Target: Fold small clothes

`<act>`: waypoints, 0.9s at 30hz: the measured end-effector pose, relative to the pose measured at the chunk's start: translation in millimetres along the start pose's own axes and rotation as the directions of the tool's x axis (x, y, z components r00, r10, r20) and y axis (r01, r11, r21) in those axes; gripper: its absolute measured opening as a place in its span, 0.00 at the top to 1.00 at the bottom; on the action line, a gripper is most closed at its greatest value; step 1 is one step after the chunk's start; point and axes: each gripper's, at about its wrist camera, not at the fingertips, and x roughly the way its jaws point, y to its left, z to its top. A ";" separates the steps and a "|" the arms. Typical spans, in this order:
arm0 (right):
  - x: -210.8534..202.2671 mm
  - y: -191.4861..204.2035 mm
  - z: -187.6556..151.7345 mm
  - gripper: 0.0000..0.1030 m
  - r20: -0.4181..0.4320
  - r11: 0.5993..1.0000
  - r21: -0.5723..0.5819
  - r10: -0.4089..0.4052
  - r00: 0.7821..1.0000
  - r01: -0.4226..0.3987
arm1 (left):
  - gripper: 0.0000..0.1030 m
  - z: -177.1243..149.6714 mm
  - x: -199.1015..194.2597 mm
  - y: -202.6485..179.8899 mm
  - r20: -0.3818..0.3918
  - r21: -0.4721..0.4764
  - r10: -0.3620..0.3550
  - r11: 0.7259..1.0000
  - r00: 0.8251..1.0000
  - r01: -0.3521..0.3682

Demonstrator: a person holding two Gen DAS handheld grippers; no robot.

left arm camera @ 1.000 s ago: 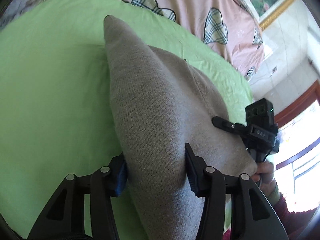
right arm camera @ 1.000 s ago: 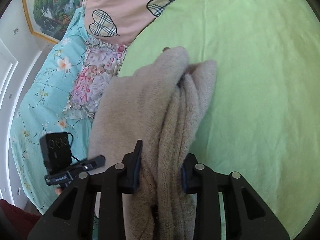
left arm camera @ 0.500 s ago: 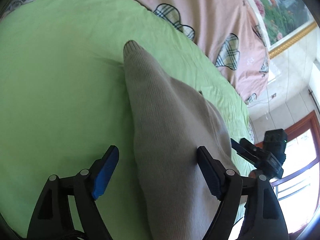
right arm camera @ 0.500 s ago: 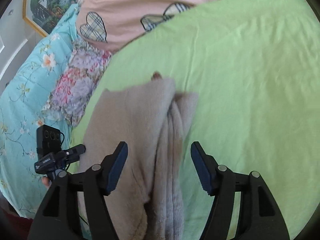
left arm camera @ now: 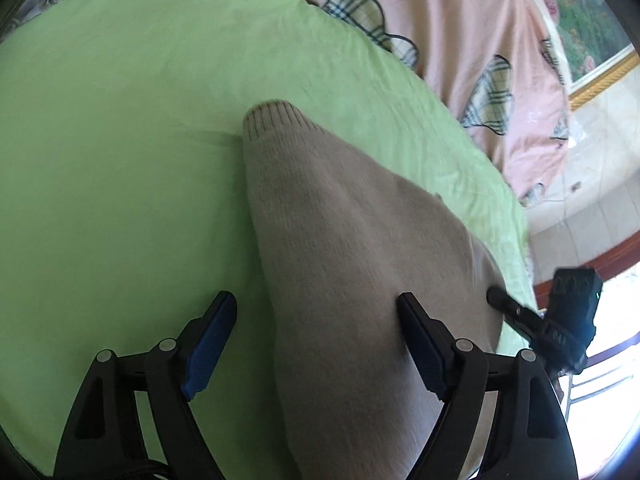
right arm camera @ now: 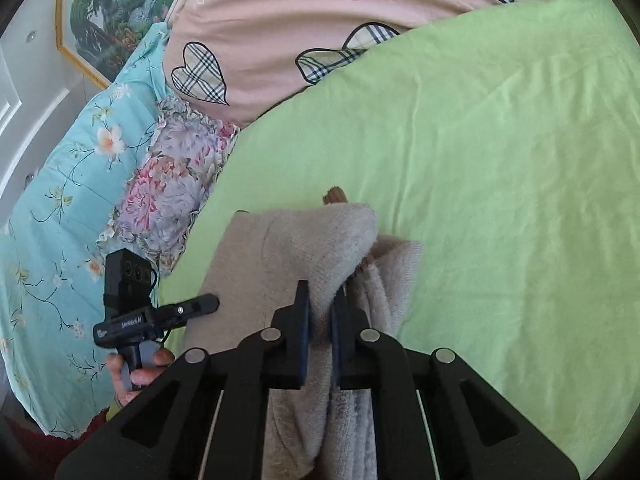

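Left tongs (left arm camera: pixel 316 320) had spread and let go of the sweater (left arm camera: pixel 352 264), which lay on the bed (left arm camera: pixel 120 160) near its edge. Right tongs (right arm camera: pixel 320 304), spread a moment earlier, had pinched a bunched fold, probably for another fold.

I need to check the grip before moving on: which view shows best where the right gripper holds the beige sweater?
The right wrist view: the right gripper is shut on a bunched fold of the beige sweater. The left wrist view shows only its body from afar.
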 end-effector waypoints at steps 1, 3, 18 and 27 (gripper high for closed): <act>5.5 -2.5 -0.3 0.91 -0.012 1.000 -0.001 -0.011 1.000 0.011 | 0.28 8.5 3.0 0.7 0.015 0.000 0.025 1.000 1.000 -0.025; 11.9 -10.2 0.6 0.91 -0.023 1.000 0.020 -0.006 1.000 0.007 | 0.57 29.8 9.5 2.1 0.049 0.013 0.082 0.996 0.995 -0.083; -25.9 0.7 -17.8 0.87 0.036 0.999 0.052 -0.014 0.999 0.012 | 0.72 -1.8 -45.6 -29.7 0.158 0.102 0.198 0.971 0.967 -0.216; -72.9 8.4 -98.6 0.64 0.014 0.997 0.074 0.019 1.000 -0.020 | 0.59 -130.4 -94.3 -39.5 0.113 0.135 0.097 0.985 0.989 -0.112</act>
